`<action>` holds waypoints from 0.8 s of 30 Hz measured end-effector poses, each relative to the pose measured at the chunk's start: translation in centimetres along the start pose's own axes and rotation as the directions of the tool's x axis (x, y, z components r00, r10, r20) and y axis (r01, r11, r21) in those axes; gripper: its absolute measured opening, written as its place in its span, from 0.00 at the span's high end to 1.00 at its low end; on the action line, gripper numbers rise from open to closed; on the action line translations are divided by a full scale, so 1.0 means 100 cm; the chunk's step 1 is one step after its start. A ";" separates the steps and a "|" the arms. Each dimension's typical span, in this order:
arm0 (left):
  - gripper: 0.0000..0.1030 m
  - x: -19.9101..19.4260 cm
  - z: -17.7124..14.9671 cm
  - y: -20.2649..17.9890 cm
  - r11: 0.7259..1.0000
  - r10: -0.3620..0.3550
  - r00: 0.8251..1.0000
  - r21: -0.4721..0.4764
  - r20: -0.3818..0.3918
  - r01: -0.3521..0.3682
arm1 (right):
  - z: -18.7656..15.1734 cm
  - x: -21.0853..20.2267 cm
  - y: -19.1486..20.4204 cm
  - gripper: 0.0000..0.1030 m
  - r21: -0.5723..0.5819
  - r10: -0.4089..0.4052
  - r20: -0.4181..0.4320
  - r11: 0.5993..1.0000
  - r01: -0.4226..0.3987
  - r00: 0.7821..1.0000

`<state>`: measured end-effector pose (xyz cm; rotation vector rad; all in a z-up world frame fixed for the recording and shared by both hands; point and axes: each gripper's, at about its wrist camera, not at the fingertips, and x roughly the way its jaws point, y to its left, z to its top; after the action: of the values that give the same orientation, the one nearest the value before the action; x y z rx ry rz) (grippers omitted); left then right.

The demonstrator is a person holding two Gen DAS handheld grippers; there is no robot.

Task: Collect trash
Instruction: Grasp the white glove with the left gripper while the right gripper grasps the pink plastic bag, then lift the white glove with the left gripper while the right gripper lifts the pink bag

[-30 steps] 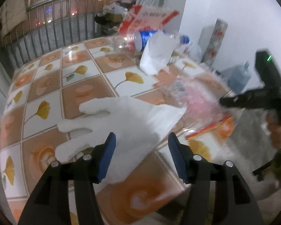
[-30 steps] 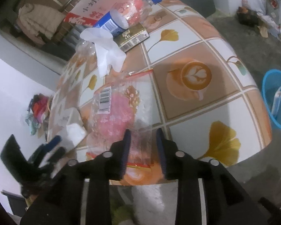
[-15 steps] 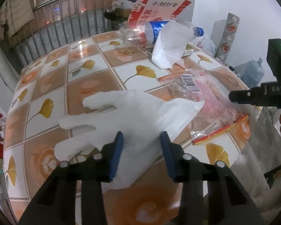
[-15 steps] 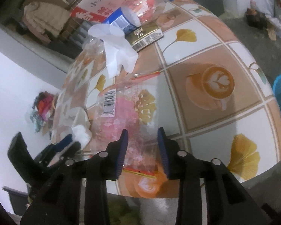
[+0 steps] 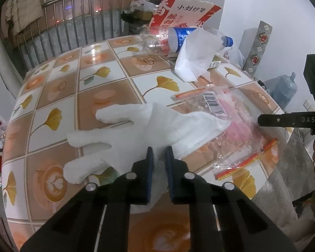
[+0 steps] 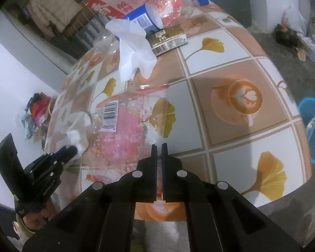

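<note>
Left hand-held gripper [image 5: 158,155]: jaws drawn nearly together, pinching a fold of the white glove [image 5: 145,130] at its cuff end; the glove lies flat on the worktop [image 5: 58,88], fingers pointing to 9 o'clock in the left wrist view. Judged soft, light and limp; it should drape when lifted, so a bunched fold near the cuff is the sound hold. Right hand-held gripper [image 6: 159,151]: jaws all but closed on the near edge of the clear plastic bag [image 6: 124,134], which is pink inside, barcoded, and has a red strip along two edges. Judged thin, slippery and crinkly, likely to slide from a shallow pinch; a deeper bite at the edge or red strip would serve better. The bag lies just beside the glove, its corner apparently tucked under the cuff. Both grippers come in low from the worktop's near rim, the right one seen at 3 o'clock in the left wrist view. Farther out, at 12 to 1 o'clock: crumpled tissue [image 5: 197,56], empty plastic bottle [image 5: 178,38], small flat carton [image 6: 168,41], red-and-white printed bag [image 5: 184,12]. On the floor at 3 o'clock in the right wrist view: blue bin [image 6: 313,130], presumably the destination for the trash.
</note>
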<state>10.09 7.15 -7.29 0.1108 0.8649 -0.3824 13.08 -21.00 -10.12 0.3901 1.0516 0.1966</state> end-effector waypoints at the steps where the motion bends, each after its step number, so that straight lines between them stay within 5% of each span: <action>1: 0.92 -0.001 0.001 0.000 1.000 0.001 1.000 -0.002 0.003 -0.001 | -0.001 -0.002 0.000 0.99 0.001 0.002 0.005 1.000 -0.002 1.000; 24: 0.95 -0.031 0.019 -0.014 0.998 0.041 0.994 0.042 0.097 -0.045 | 0.008 -0.051 -0.007 1.00 0.022 0.052 0.141 0.998 -0.056 0.989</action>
<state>9.10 6.30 -3.64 0.1505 0.7583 -0.3635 11.30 -23.54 -5.95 0.4499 0.9066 0.2013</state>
